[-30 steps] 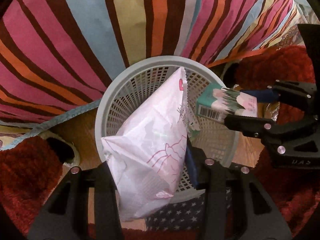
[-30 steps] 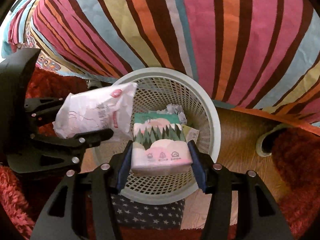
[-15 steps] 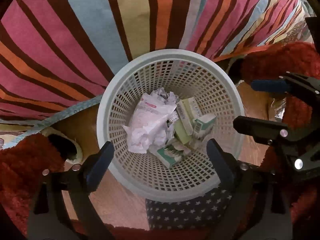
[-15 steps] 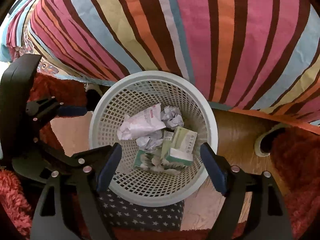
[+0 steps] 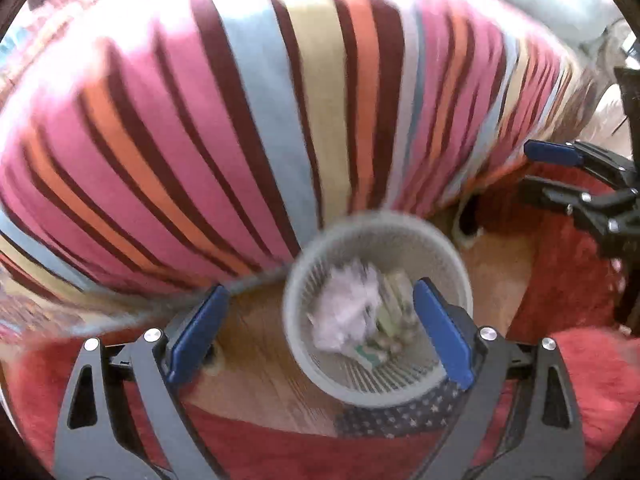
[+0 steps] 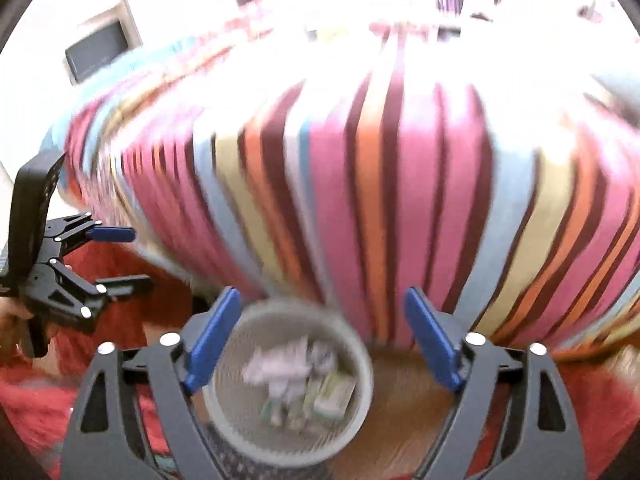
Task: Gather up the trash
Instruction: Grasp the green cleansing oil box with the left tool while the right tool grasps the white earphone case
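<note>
A pale mesh basket [image 5: 460,276] stands on the floor beside the bed, blurred by motion. In it lie a crumpled white bag [image 5: 344,308] and small green boxes [image 5: 394,316]. My left gripper [image 5: 320,288] hangs well above it, open, blue pads wide apart with nothing between them. My right gripper [image 5: 532,172] shows at the right edge, apart from the basket. In the right wrist view the basket [image 6: 364,364] sits low, with white paper [image 6: 280,368] and a green box [image 6: 332,396] inside. The right gripper [image 6: 322,296] is empty and its jaws are opening. The left gripper [image 6: 134,258] hangs open at the left.
A bed with a striped cover [image 5: 240,140] fills the upper part of both views. A red shaggy rug [image 5: 560,280] lies around a patch of wooden floor [image 5: 260,360]. Star-patterned cloth [image 5: 400,416] lies by the basket's base. A slipper [image 5: 468,224] lies near the bed.
Both grippers let go of their loads: the white bag and the green pack dropped into the basket. Both then opened wide and rose, so the basket now looks smaller and lower.
</note>
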Demonstrator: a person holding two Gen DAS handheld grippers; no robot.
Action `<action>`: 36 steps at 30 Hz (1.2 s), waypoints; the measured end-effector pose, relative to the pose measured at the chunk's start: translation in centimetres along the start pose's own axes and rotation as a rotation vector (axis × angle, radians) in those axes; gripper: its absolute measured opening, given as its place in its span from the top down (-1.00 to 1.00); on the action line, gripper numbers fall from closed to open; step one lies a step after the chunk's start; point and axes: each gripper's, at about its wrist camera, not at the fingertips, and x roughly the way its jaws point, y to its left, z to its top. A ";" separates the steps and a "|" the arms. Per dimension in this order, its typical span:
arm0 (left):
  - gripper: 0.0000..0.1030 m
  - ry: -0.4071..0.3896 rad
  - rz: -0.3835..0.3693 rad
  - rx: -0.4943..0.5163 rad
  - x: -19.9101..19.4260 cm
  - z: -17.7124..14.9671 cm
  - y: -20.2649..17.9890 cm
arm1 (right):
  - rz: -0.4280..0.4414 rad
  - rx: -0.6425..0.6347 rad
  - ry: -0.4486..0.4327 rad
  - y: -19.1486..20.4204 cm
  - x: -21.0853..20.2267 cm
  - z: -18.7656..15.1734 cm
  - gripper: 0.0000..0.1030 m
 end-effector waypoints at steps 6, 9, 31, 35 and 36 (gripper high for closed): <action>-0.77 -0.164 0.044 -0.113 -1.4 5.8 5.5 | -0.008 -0.035 -0.141 -3.8 -0.7 6.4 -0.73; -0.77 -0.198 0.026 -0.173 0.0 9.2 8.1 | -0.035 -0.049 -0.161 -5.5 0.6 9.2 -0.73; -0.85 -0.271 0.013 -0.193 14.2 34.8 14.5 | -0.006 -0.140 -0.057 -2.9 14.5 22.7 -0.73; -0.85 -0.226 0.049 -0.188 16.7 36.5 14.8 | -0.076 -0.158 0.058 -1.2 18.6 24.1 -0.72; -0.85 -0.222 0.053 -0.186 17.1 36.8 14.7 | -0.094 -0.154 0.079 -1.1 19.1 24.2 -0.72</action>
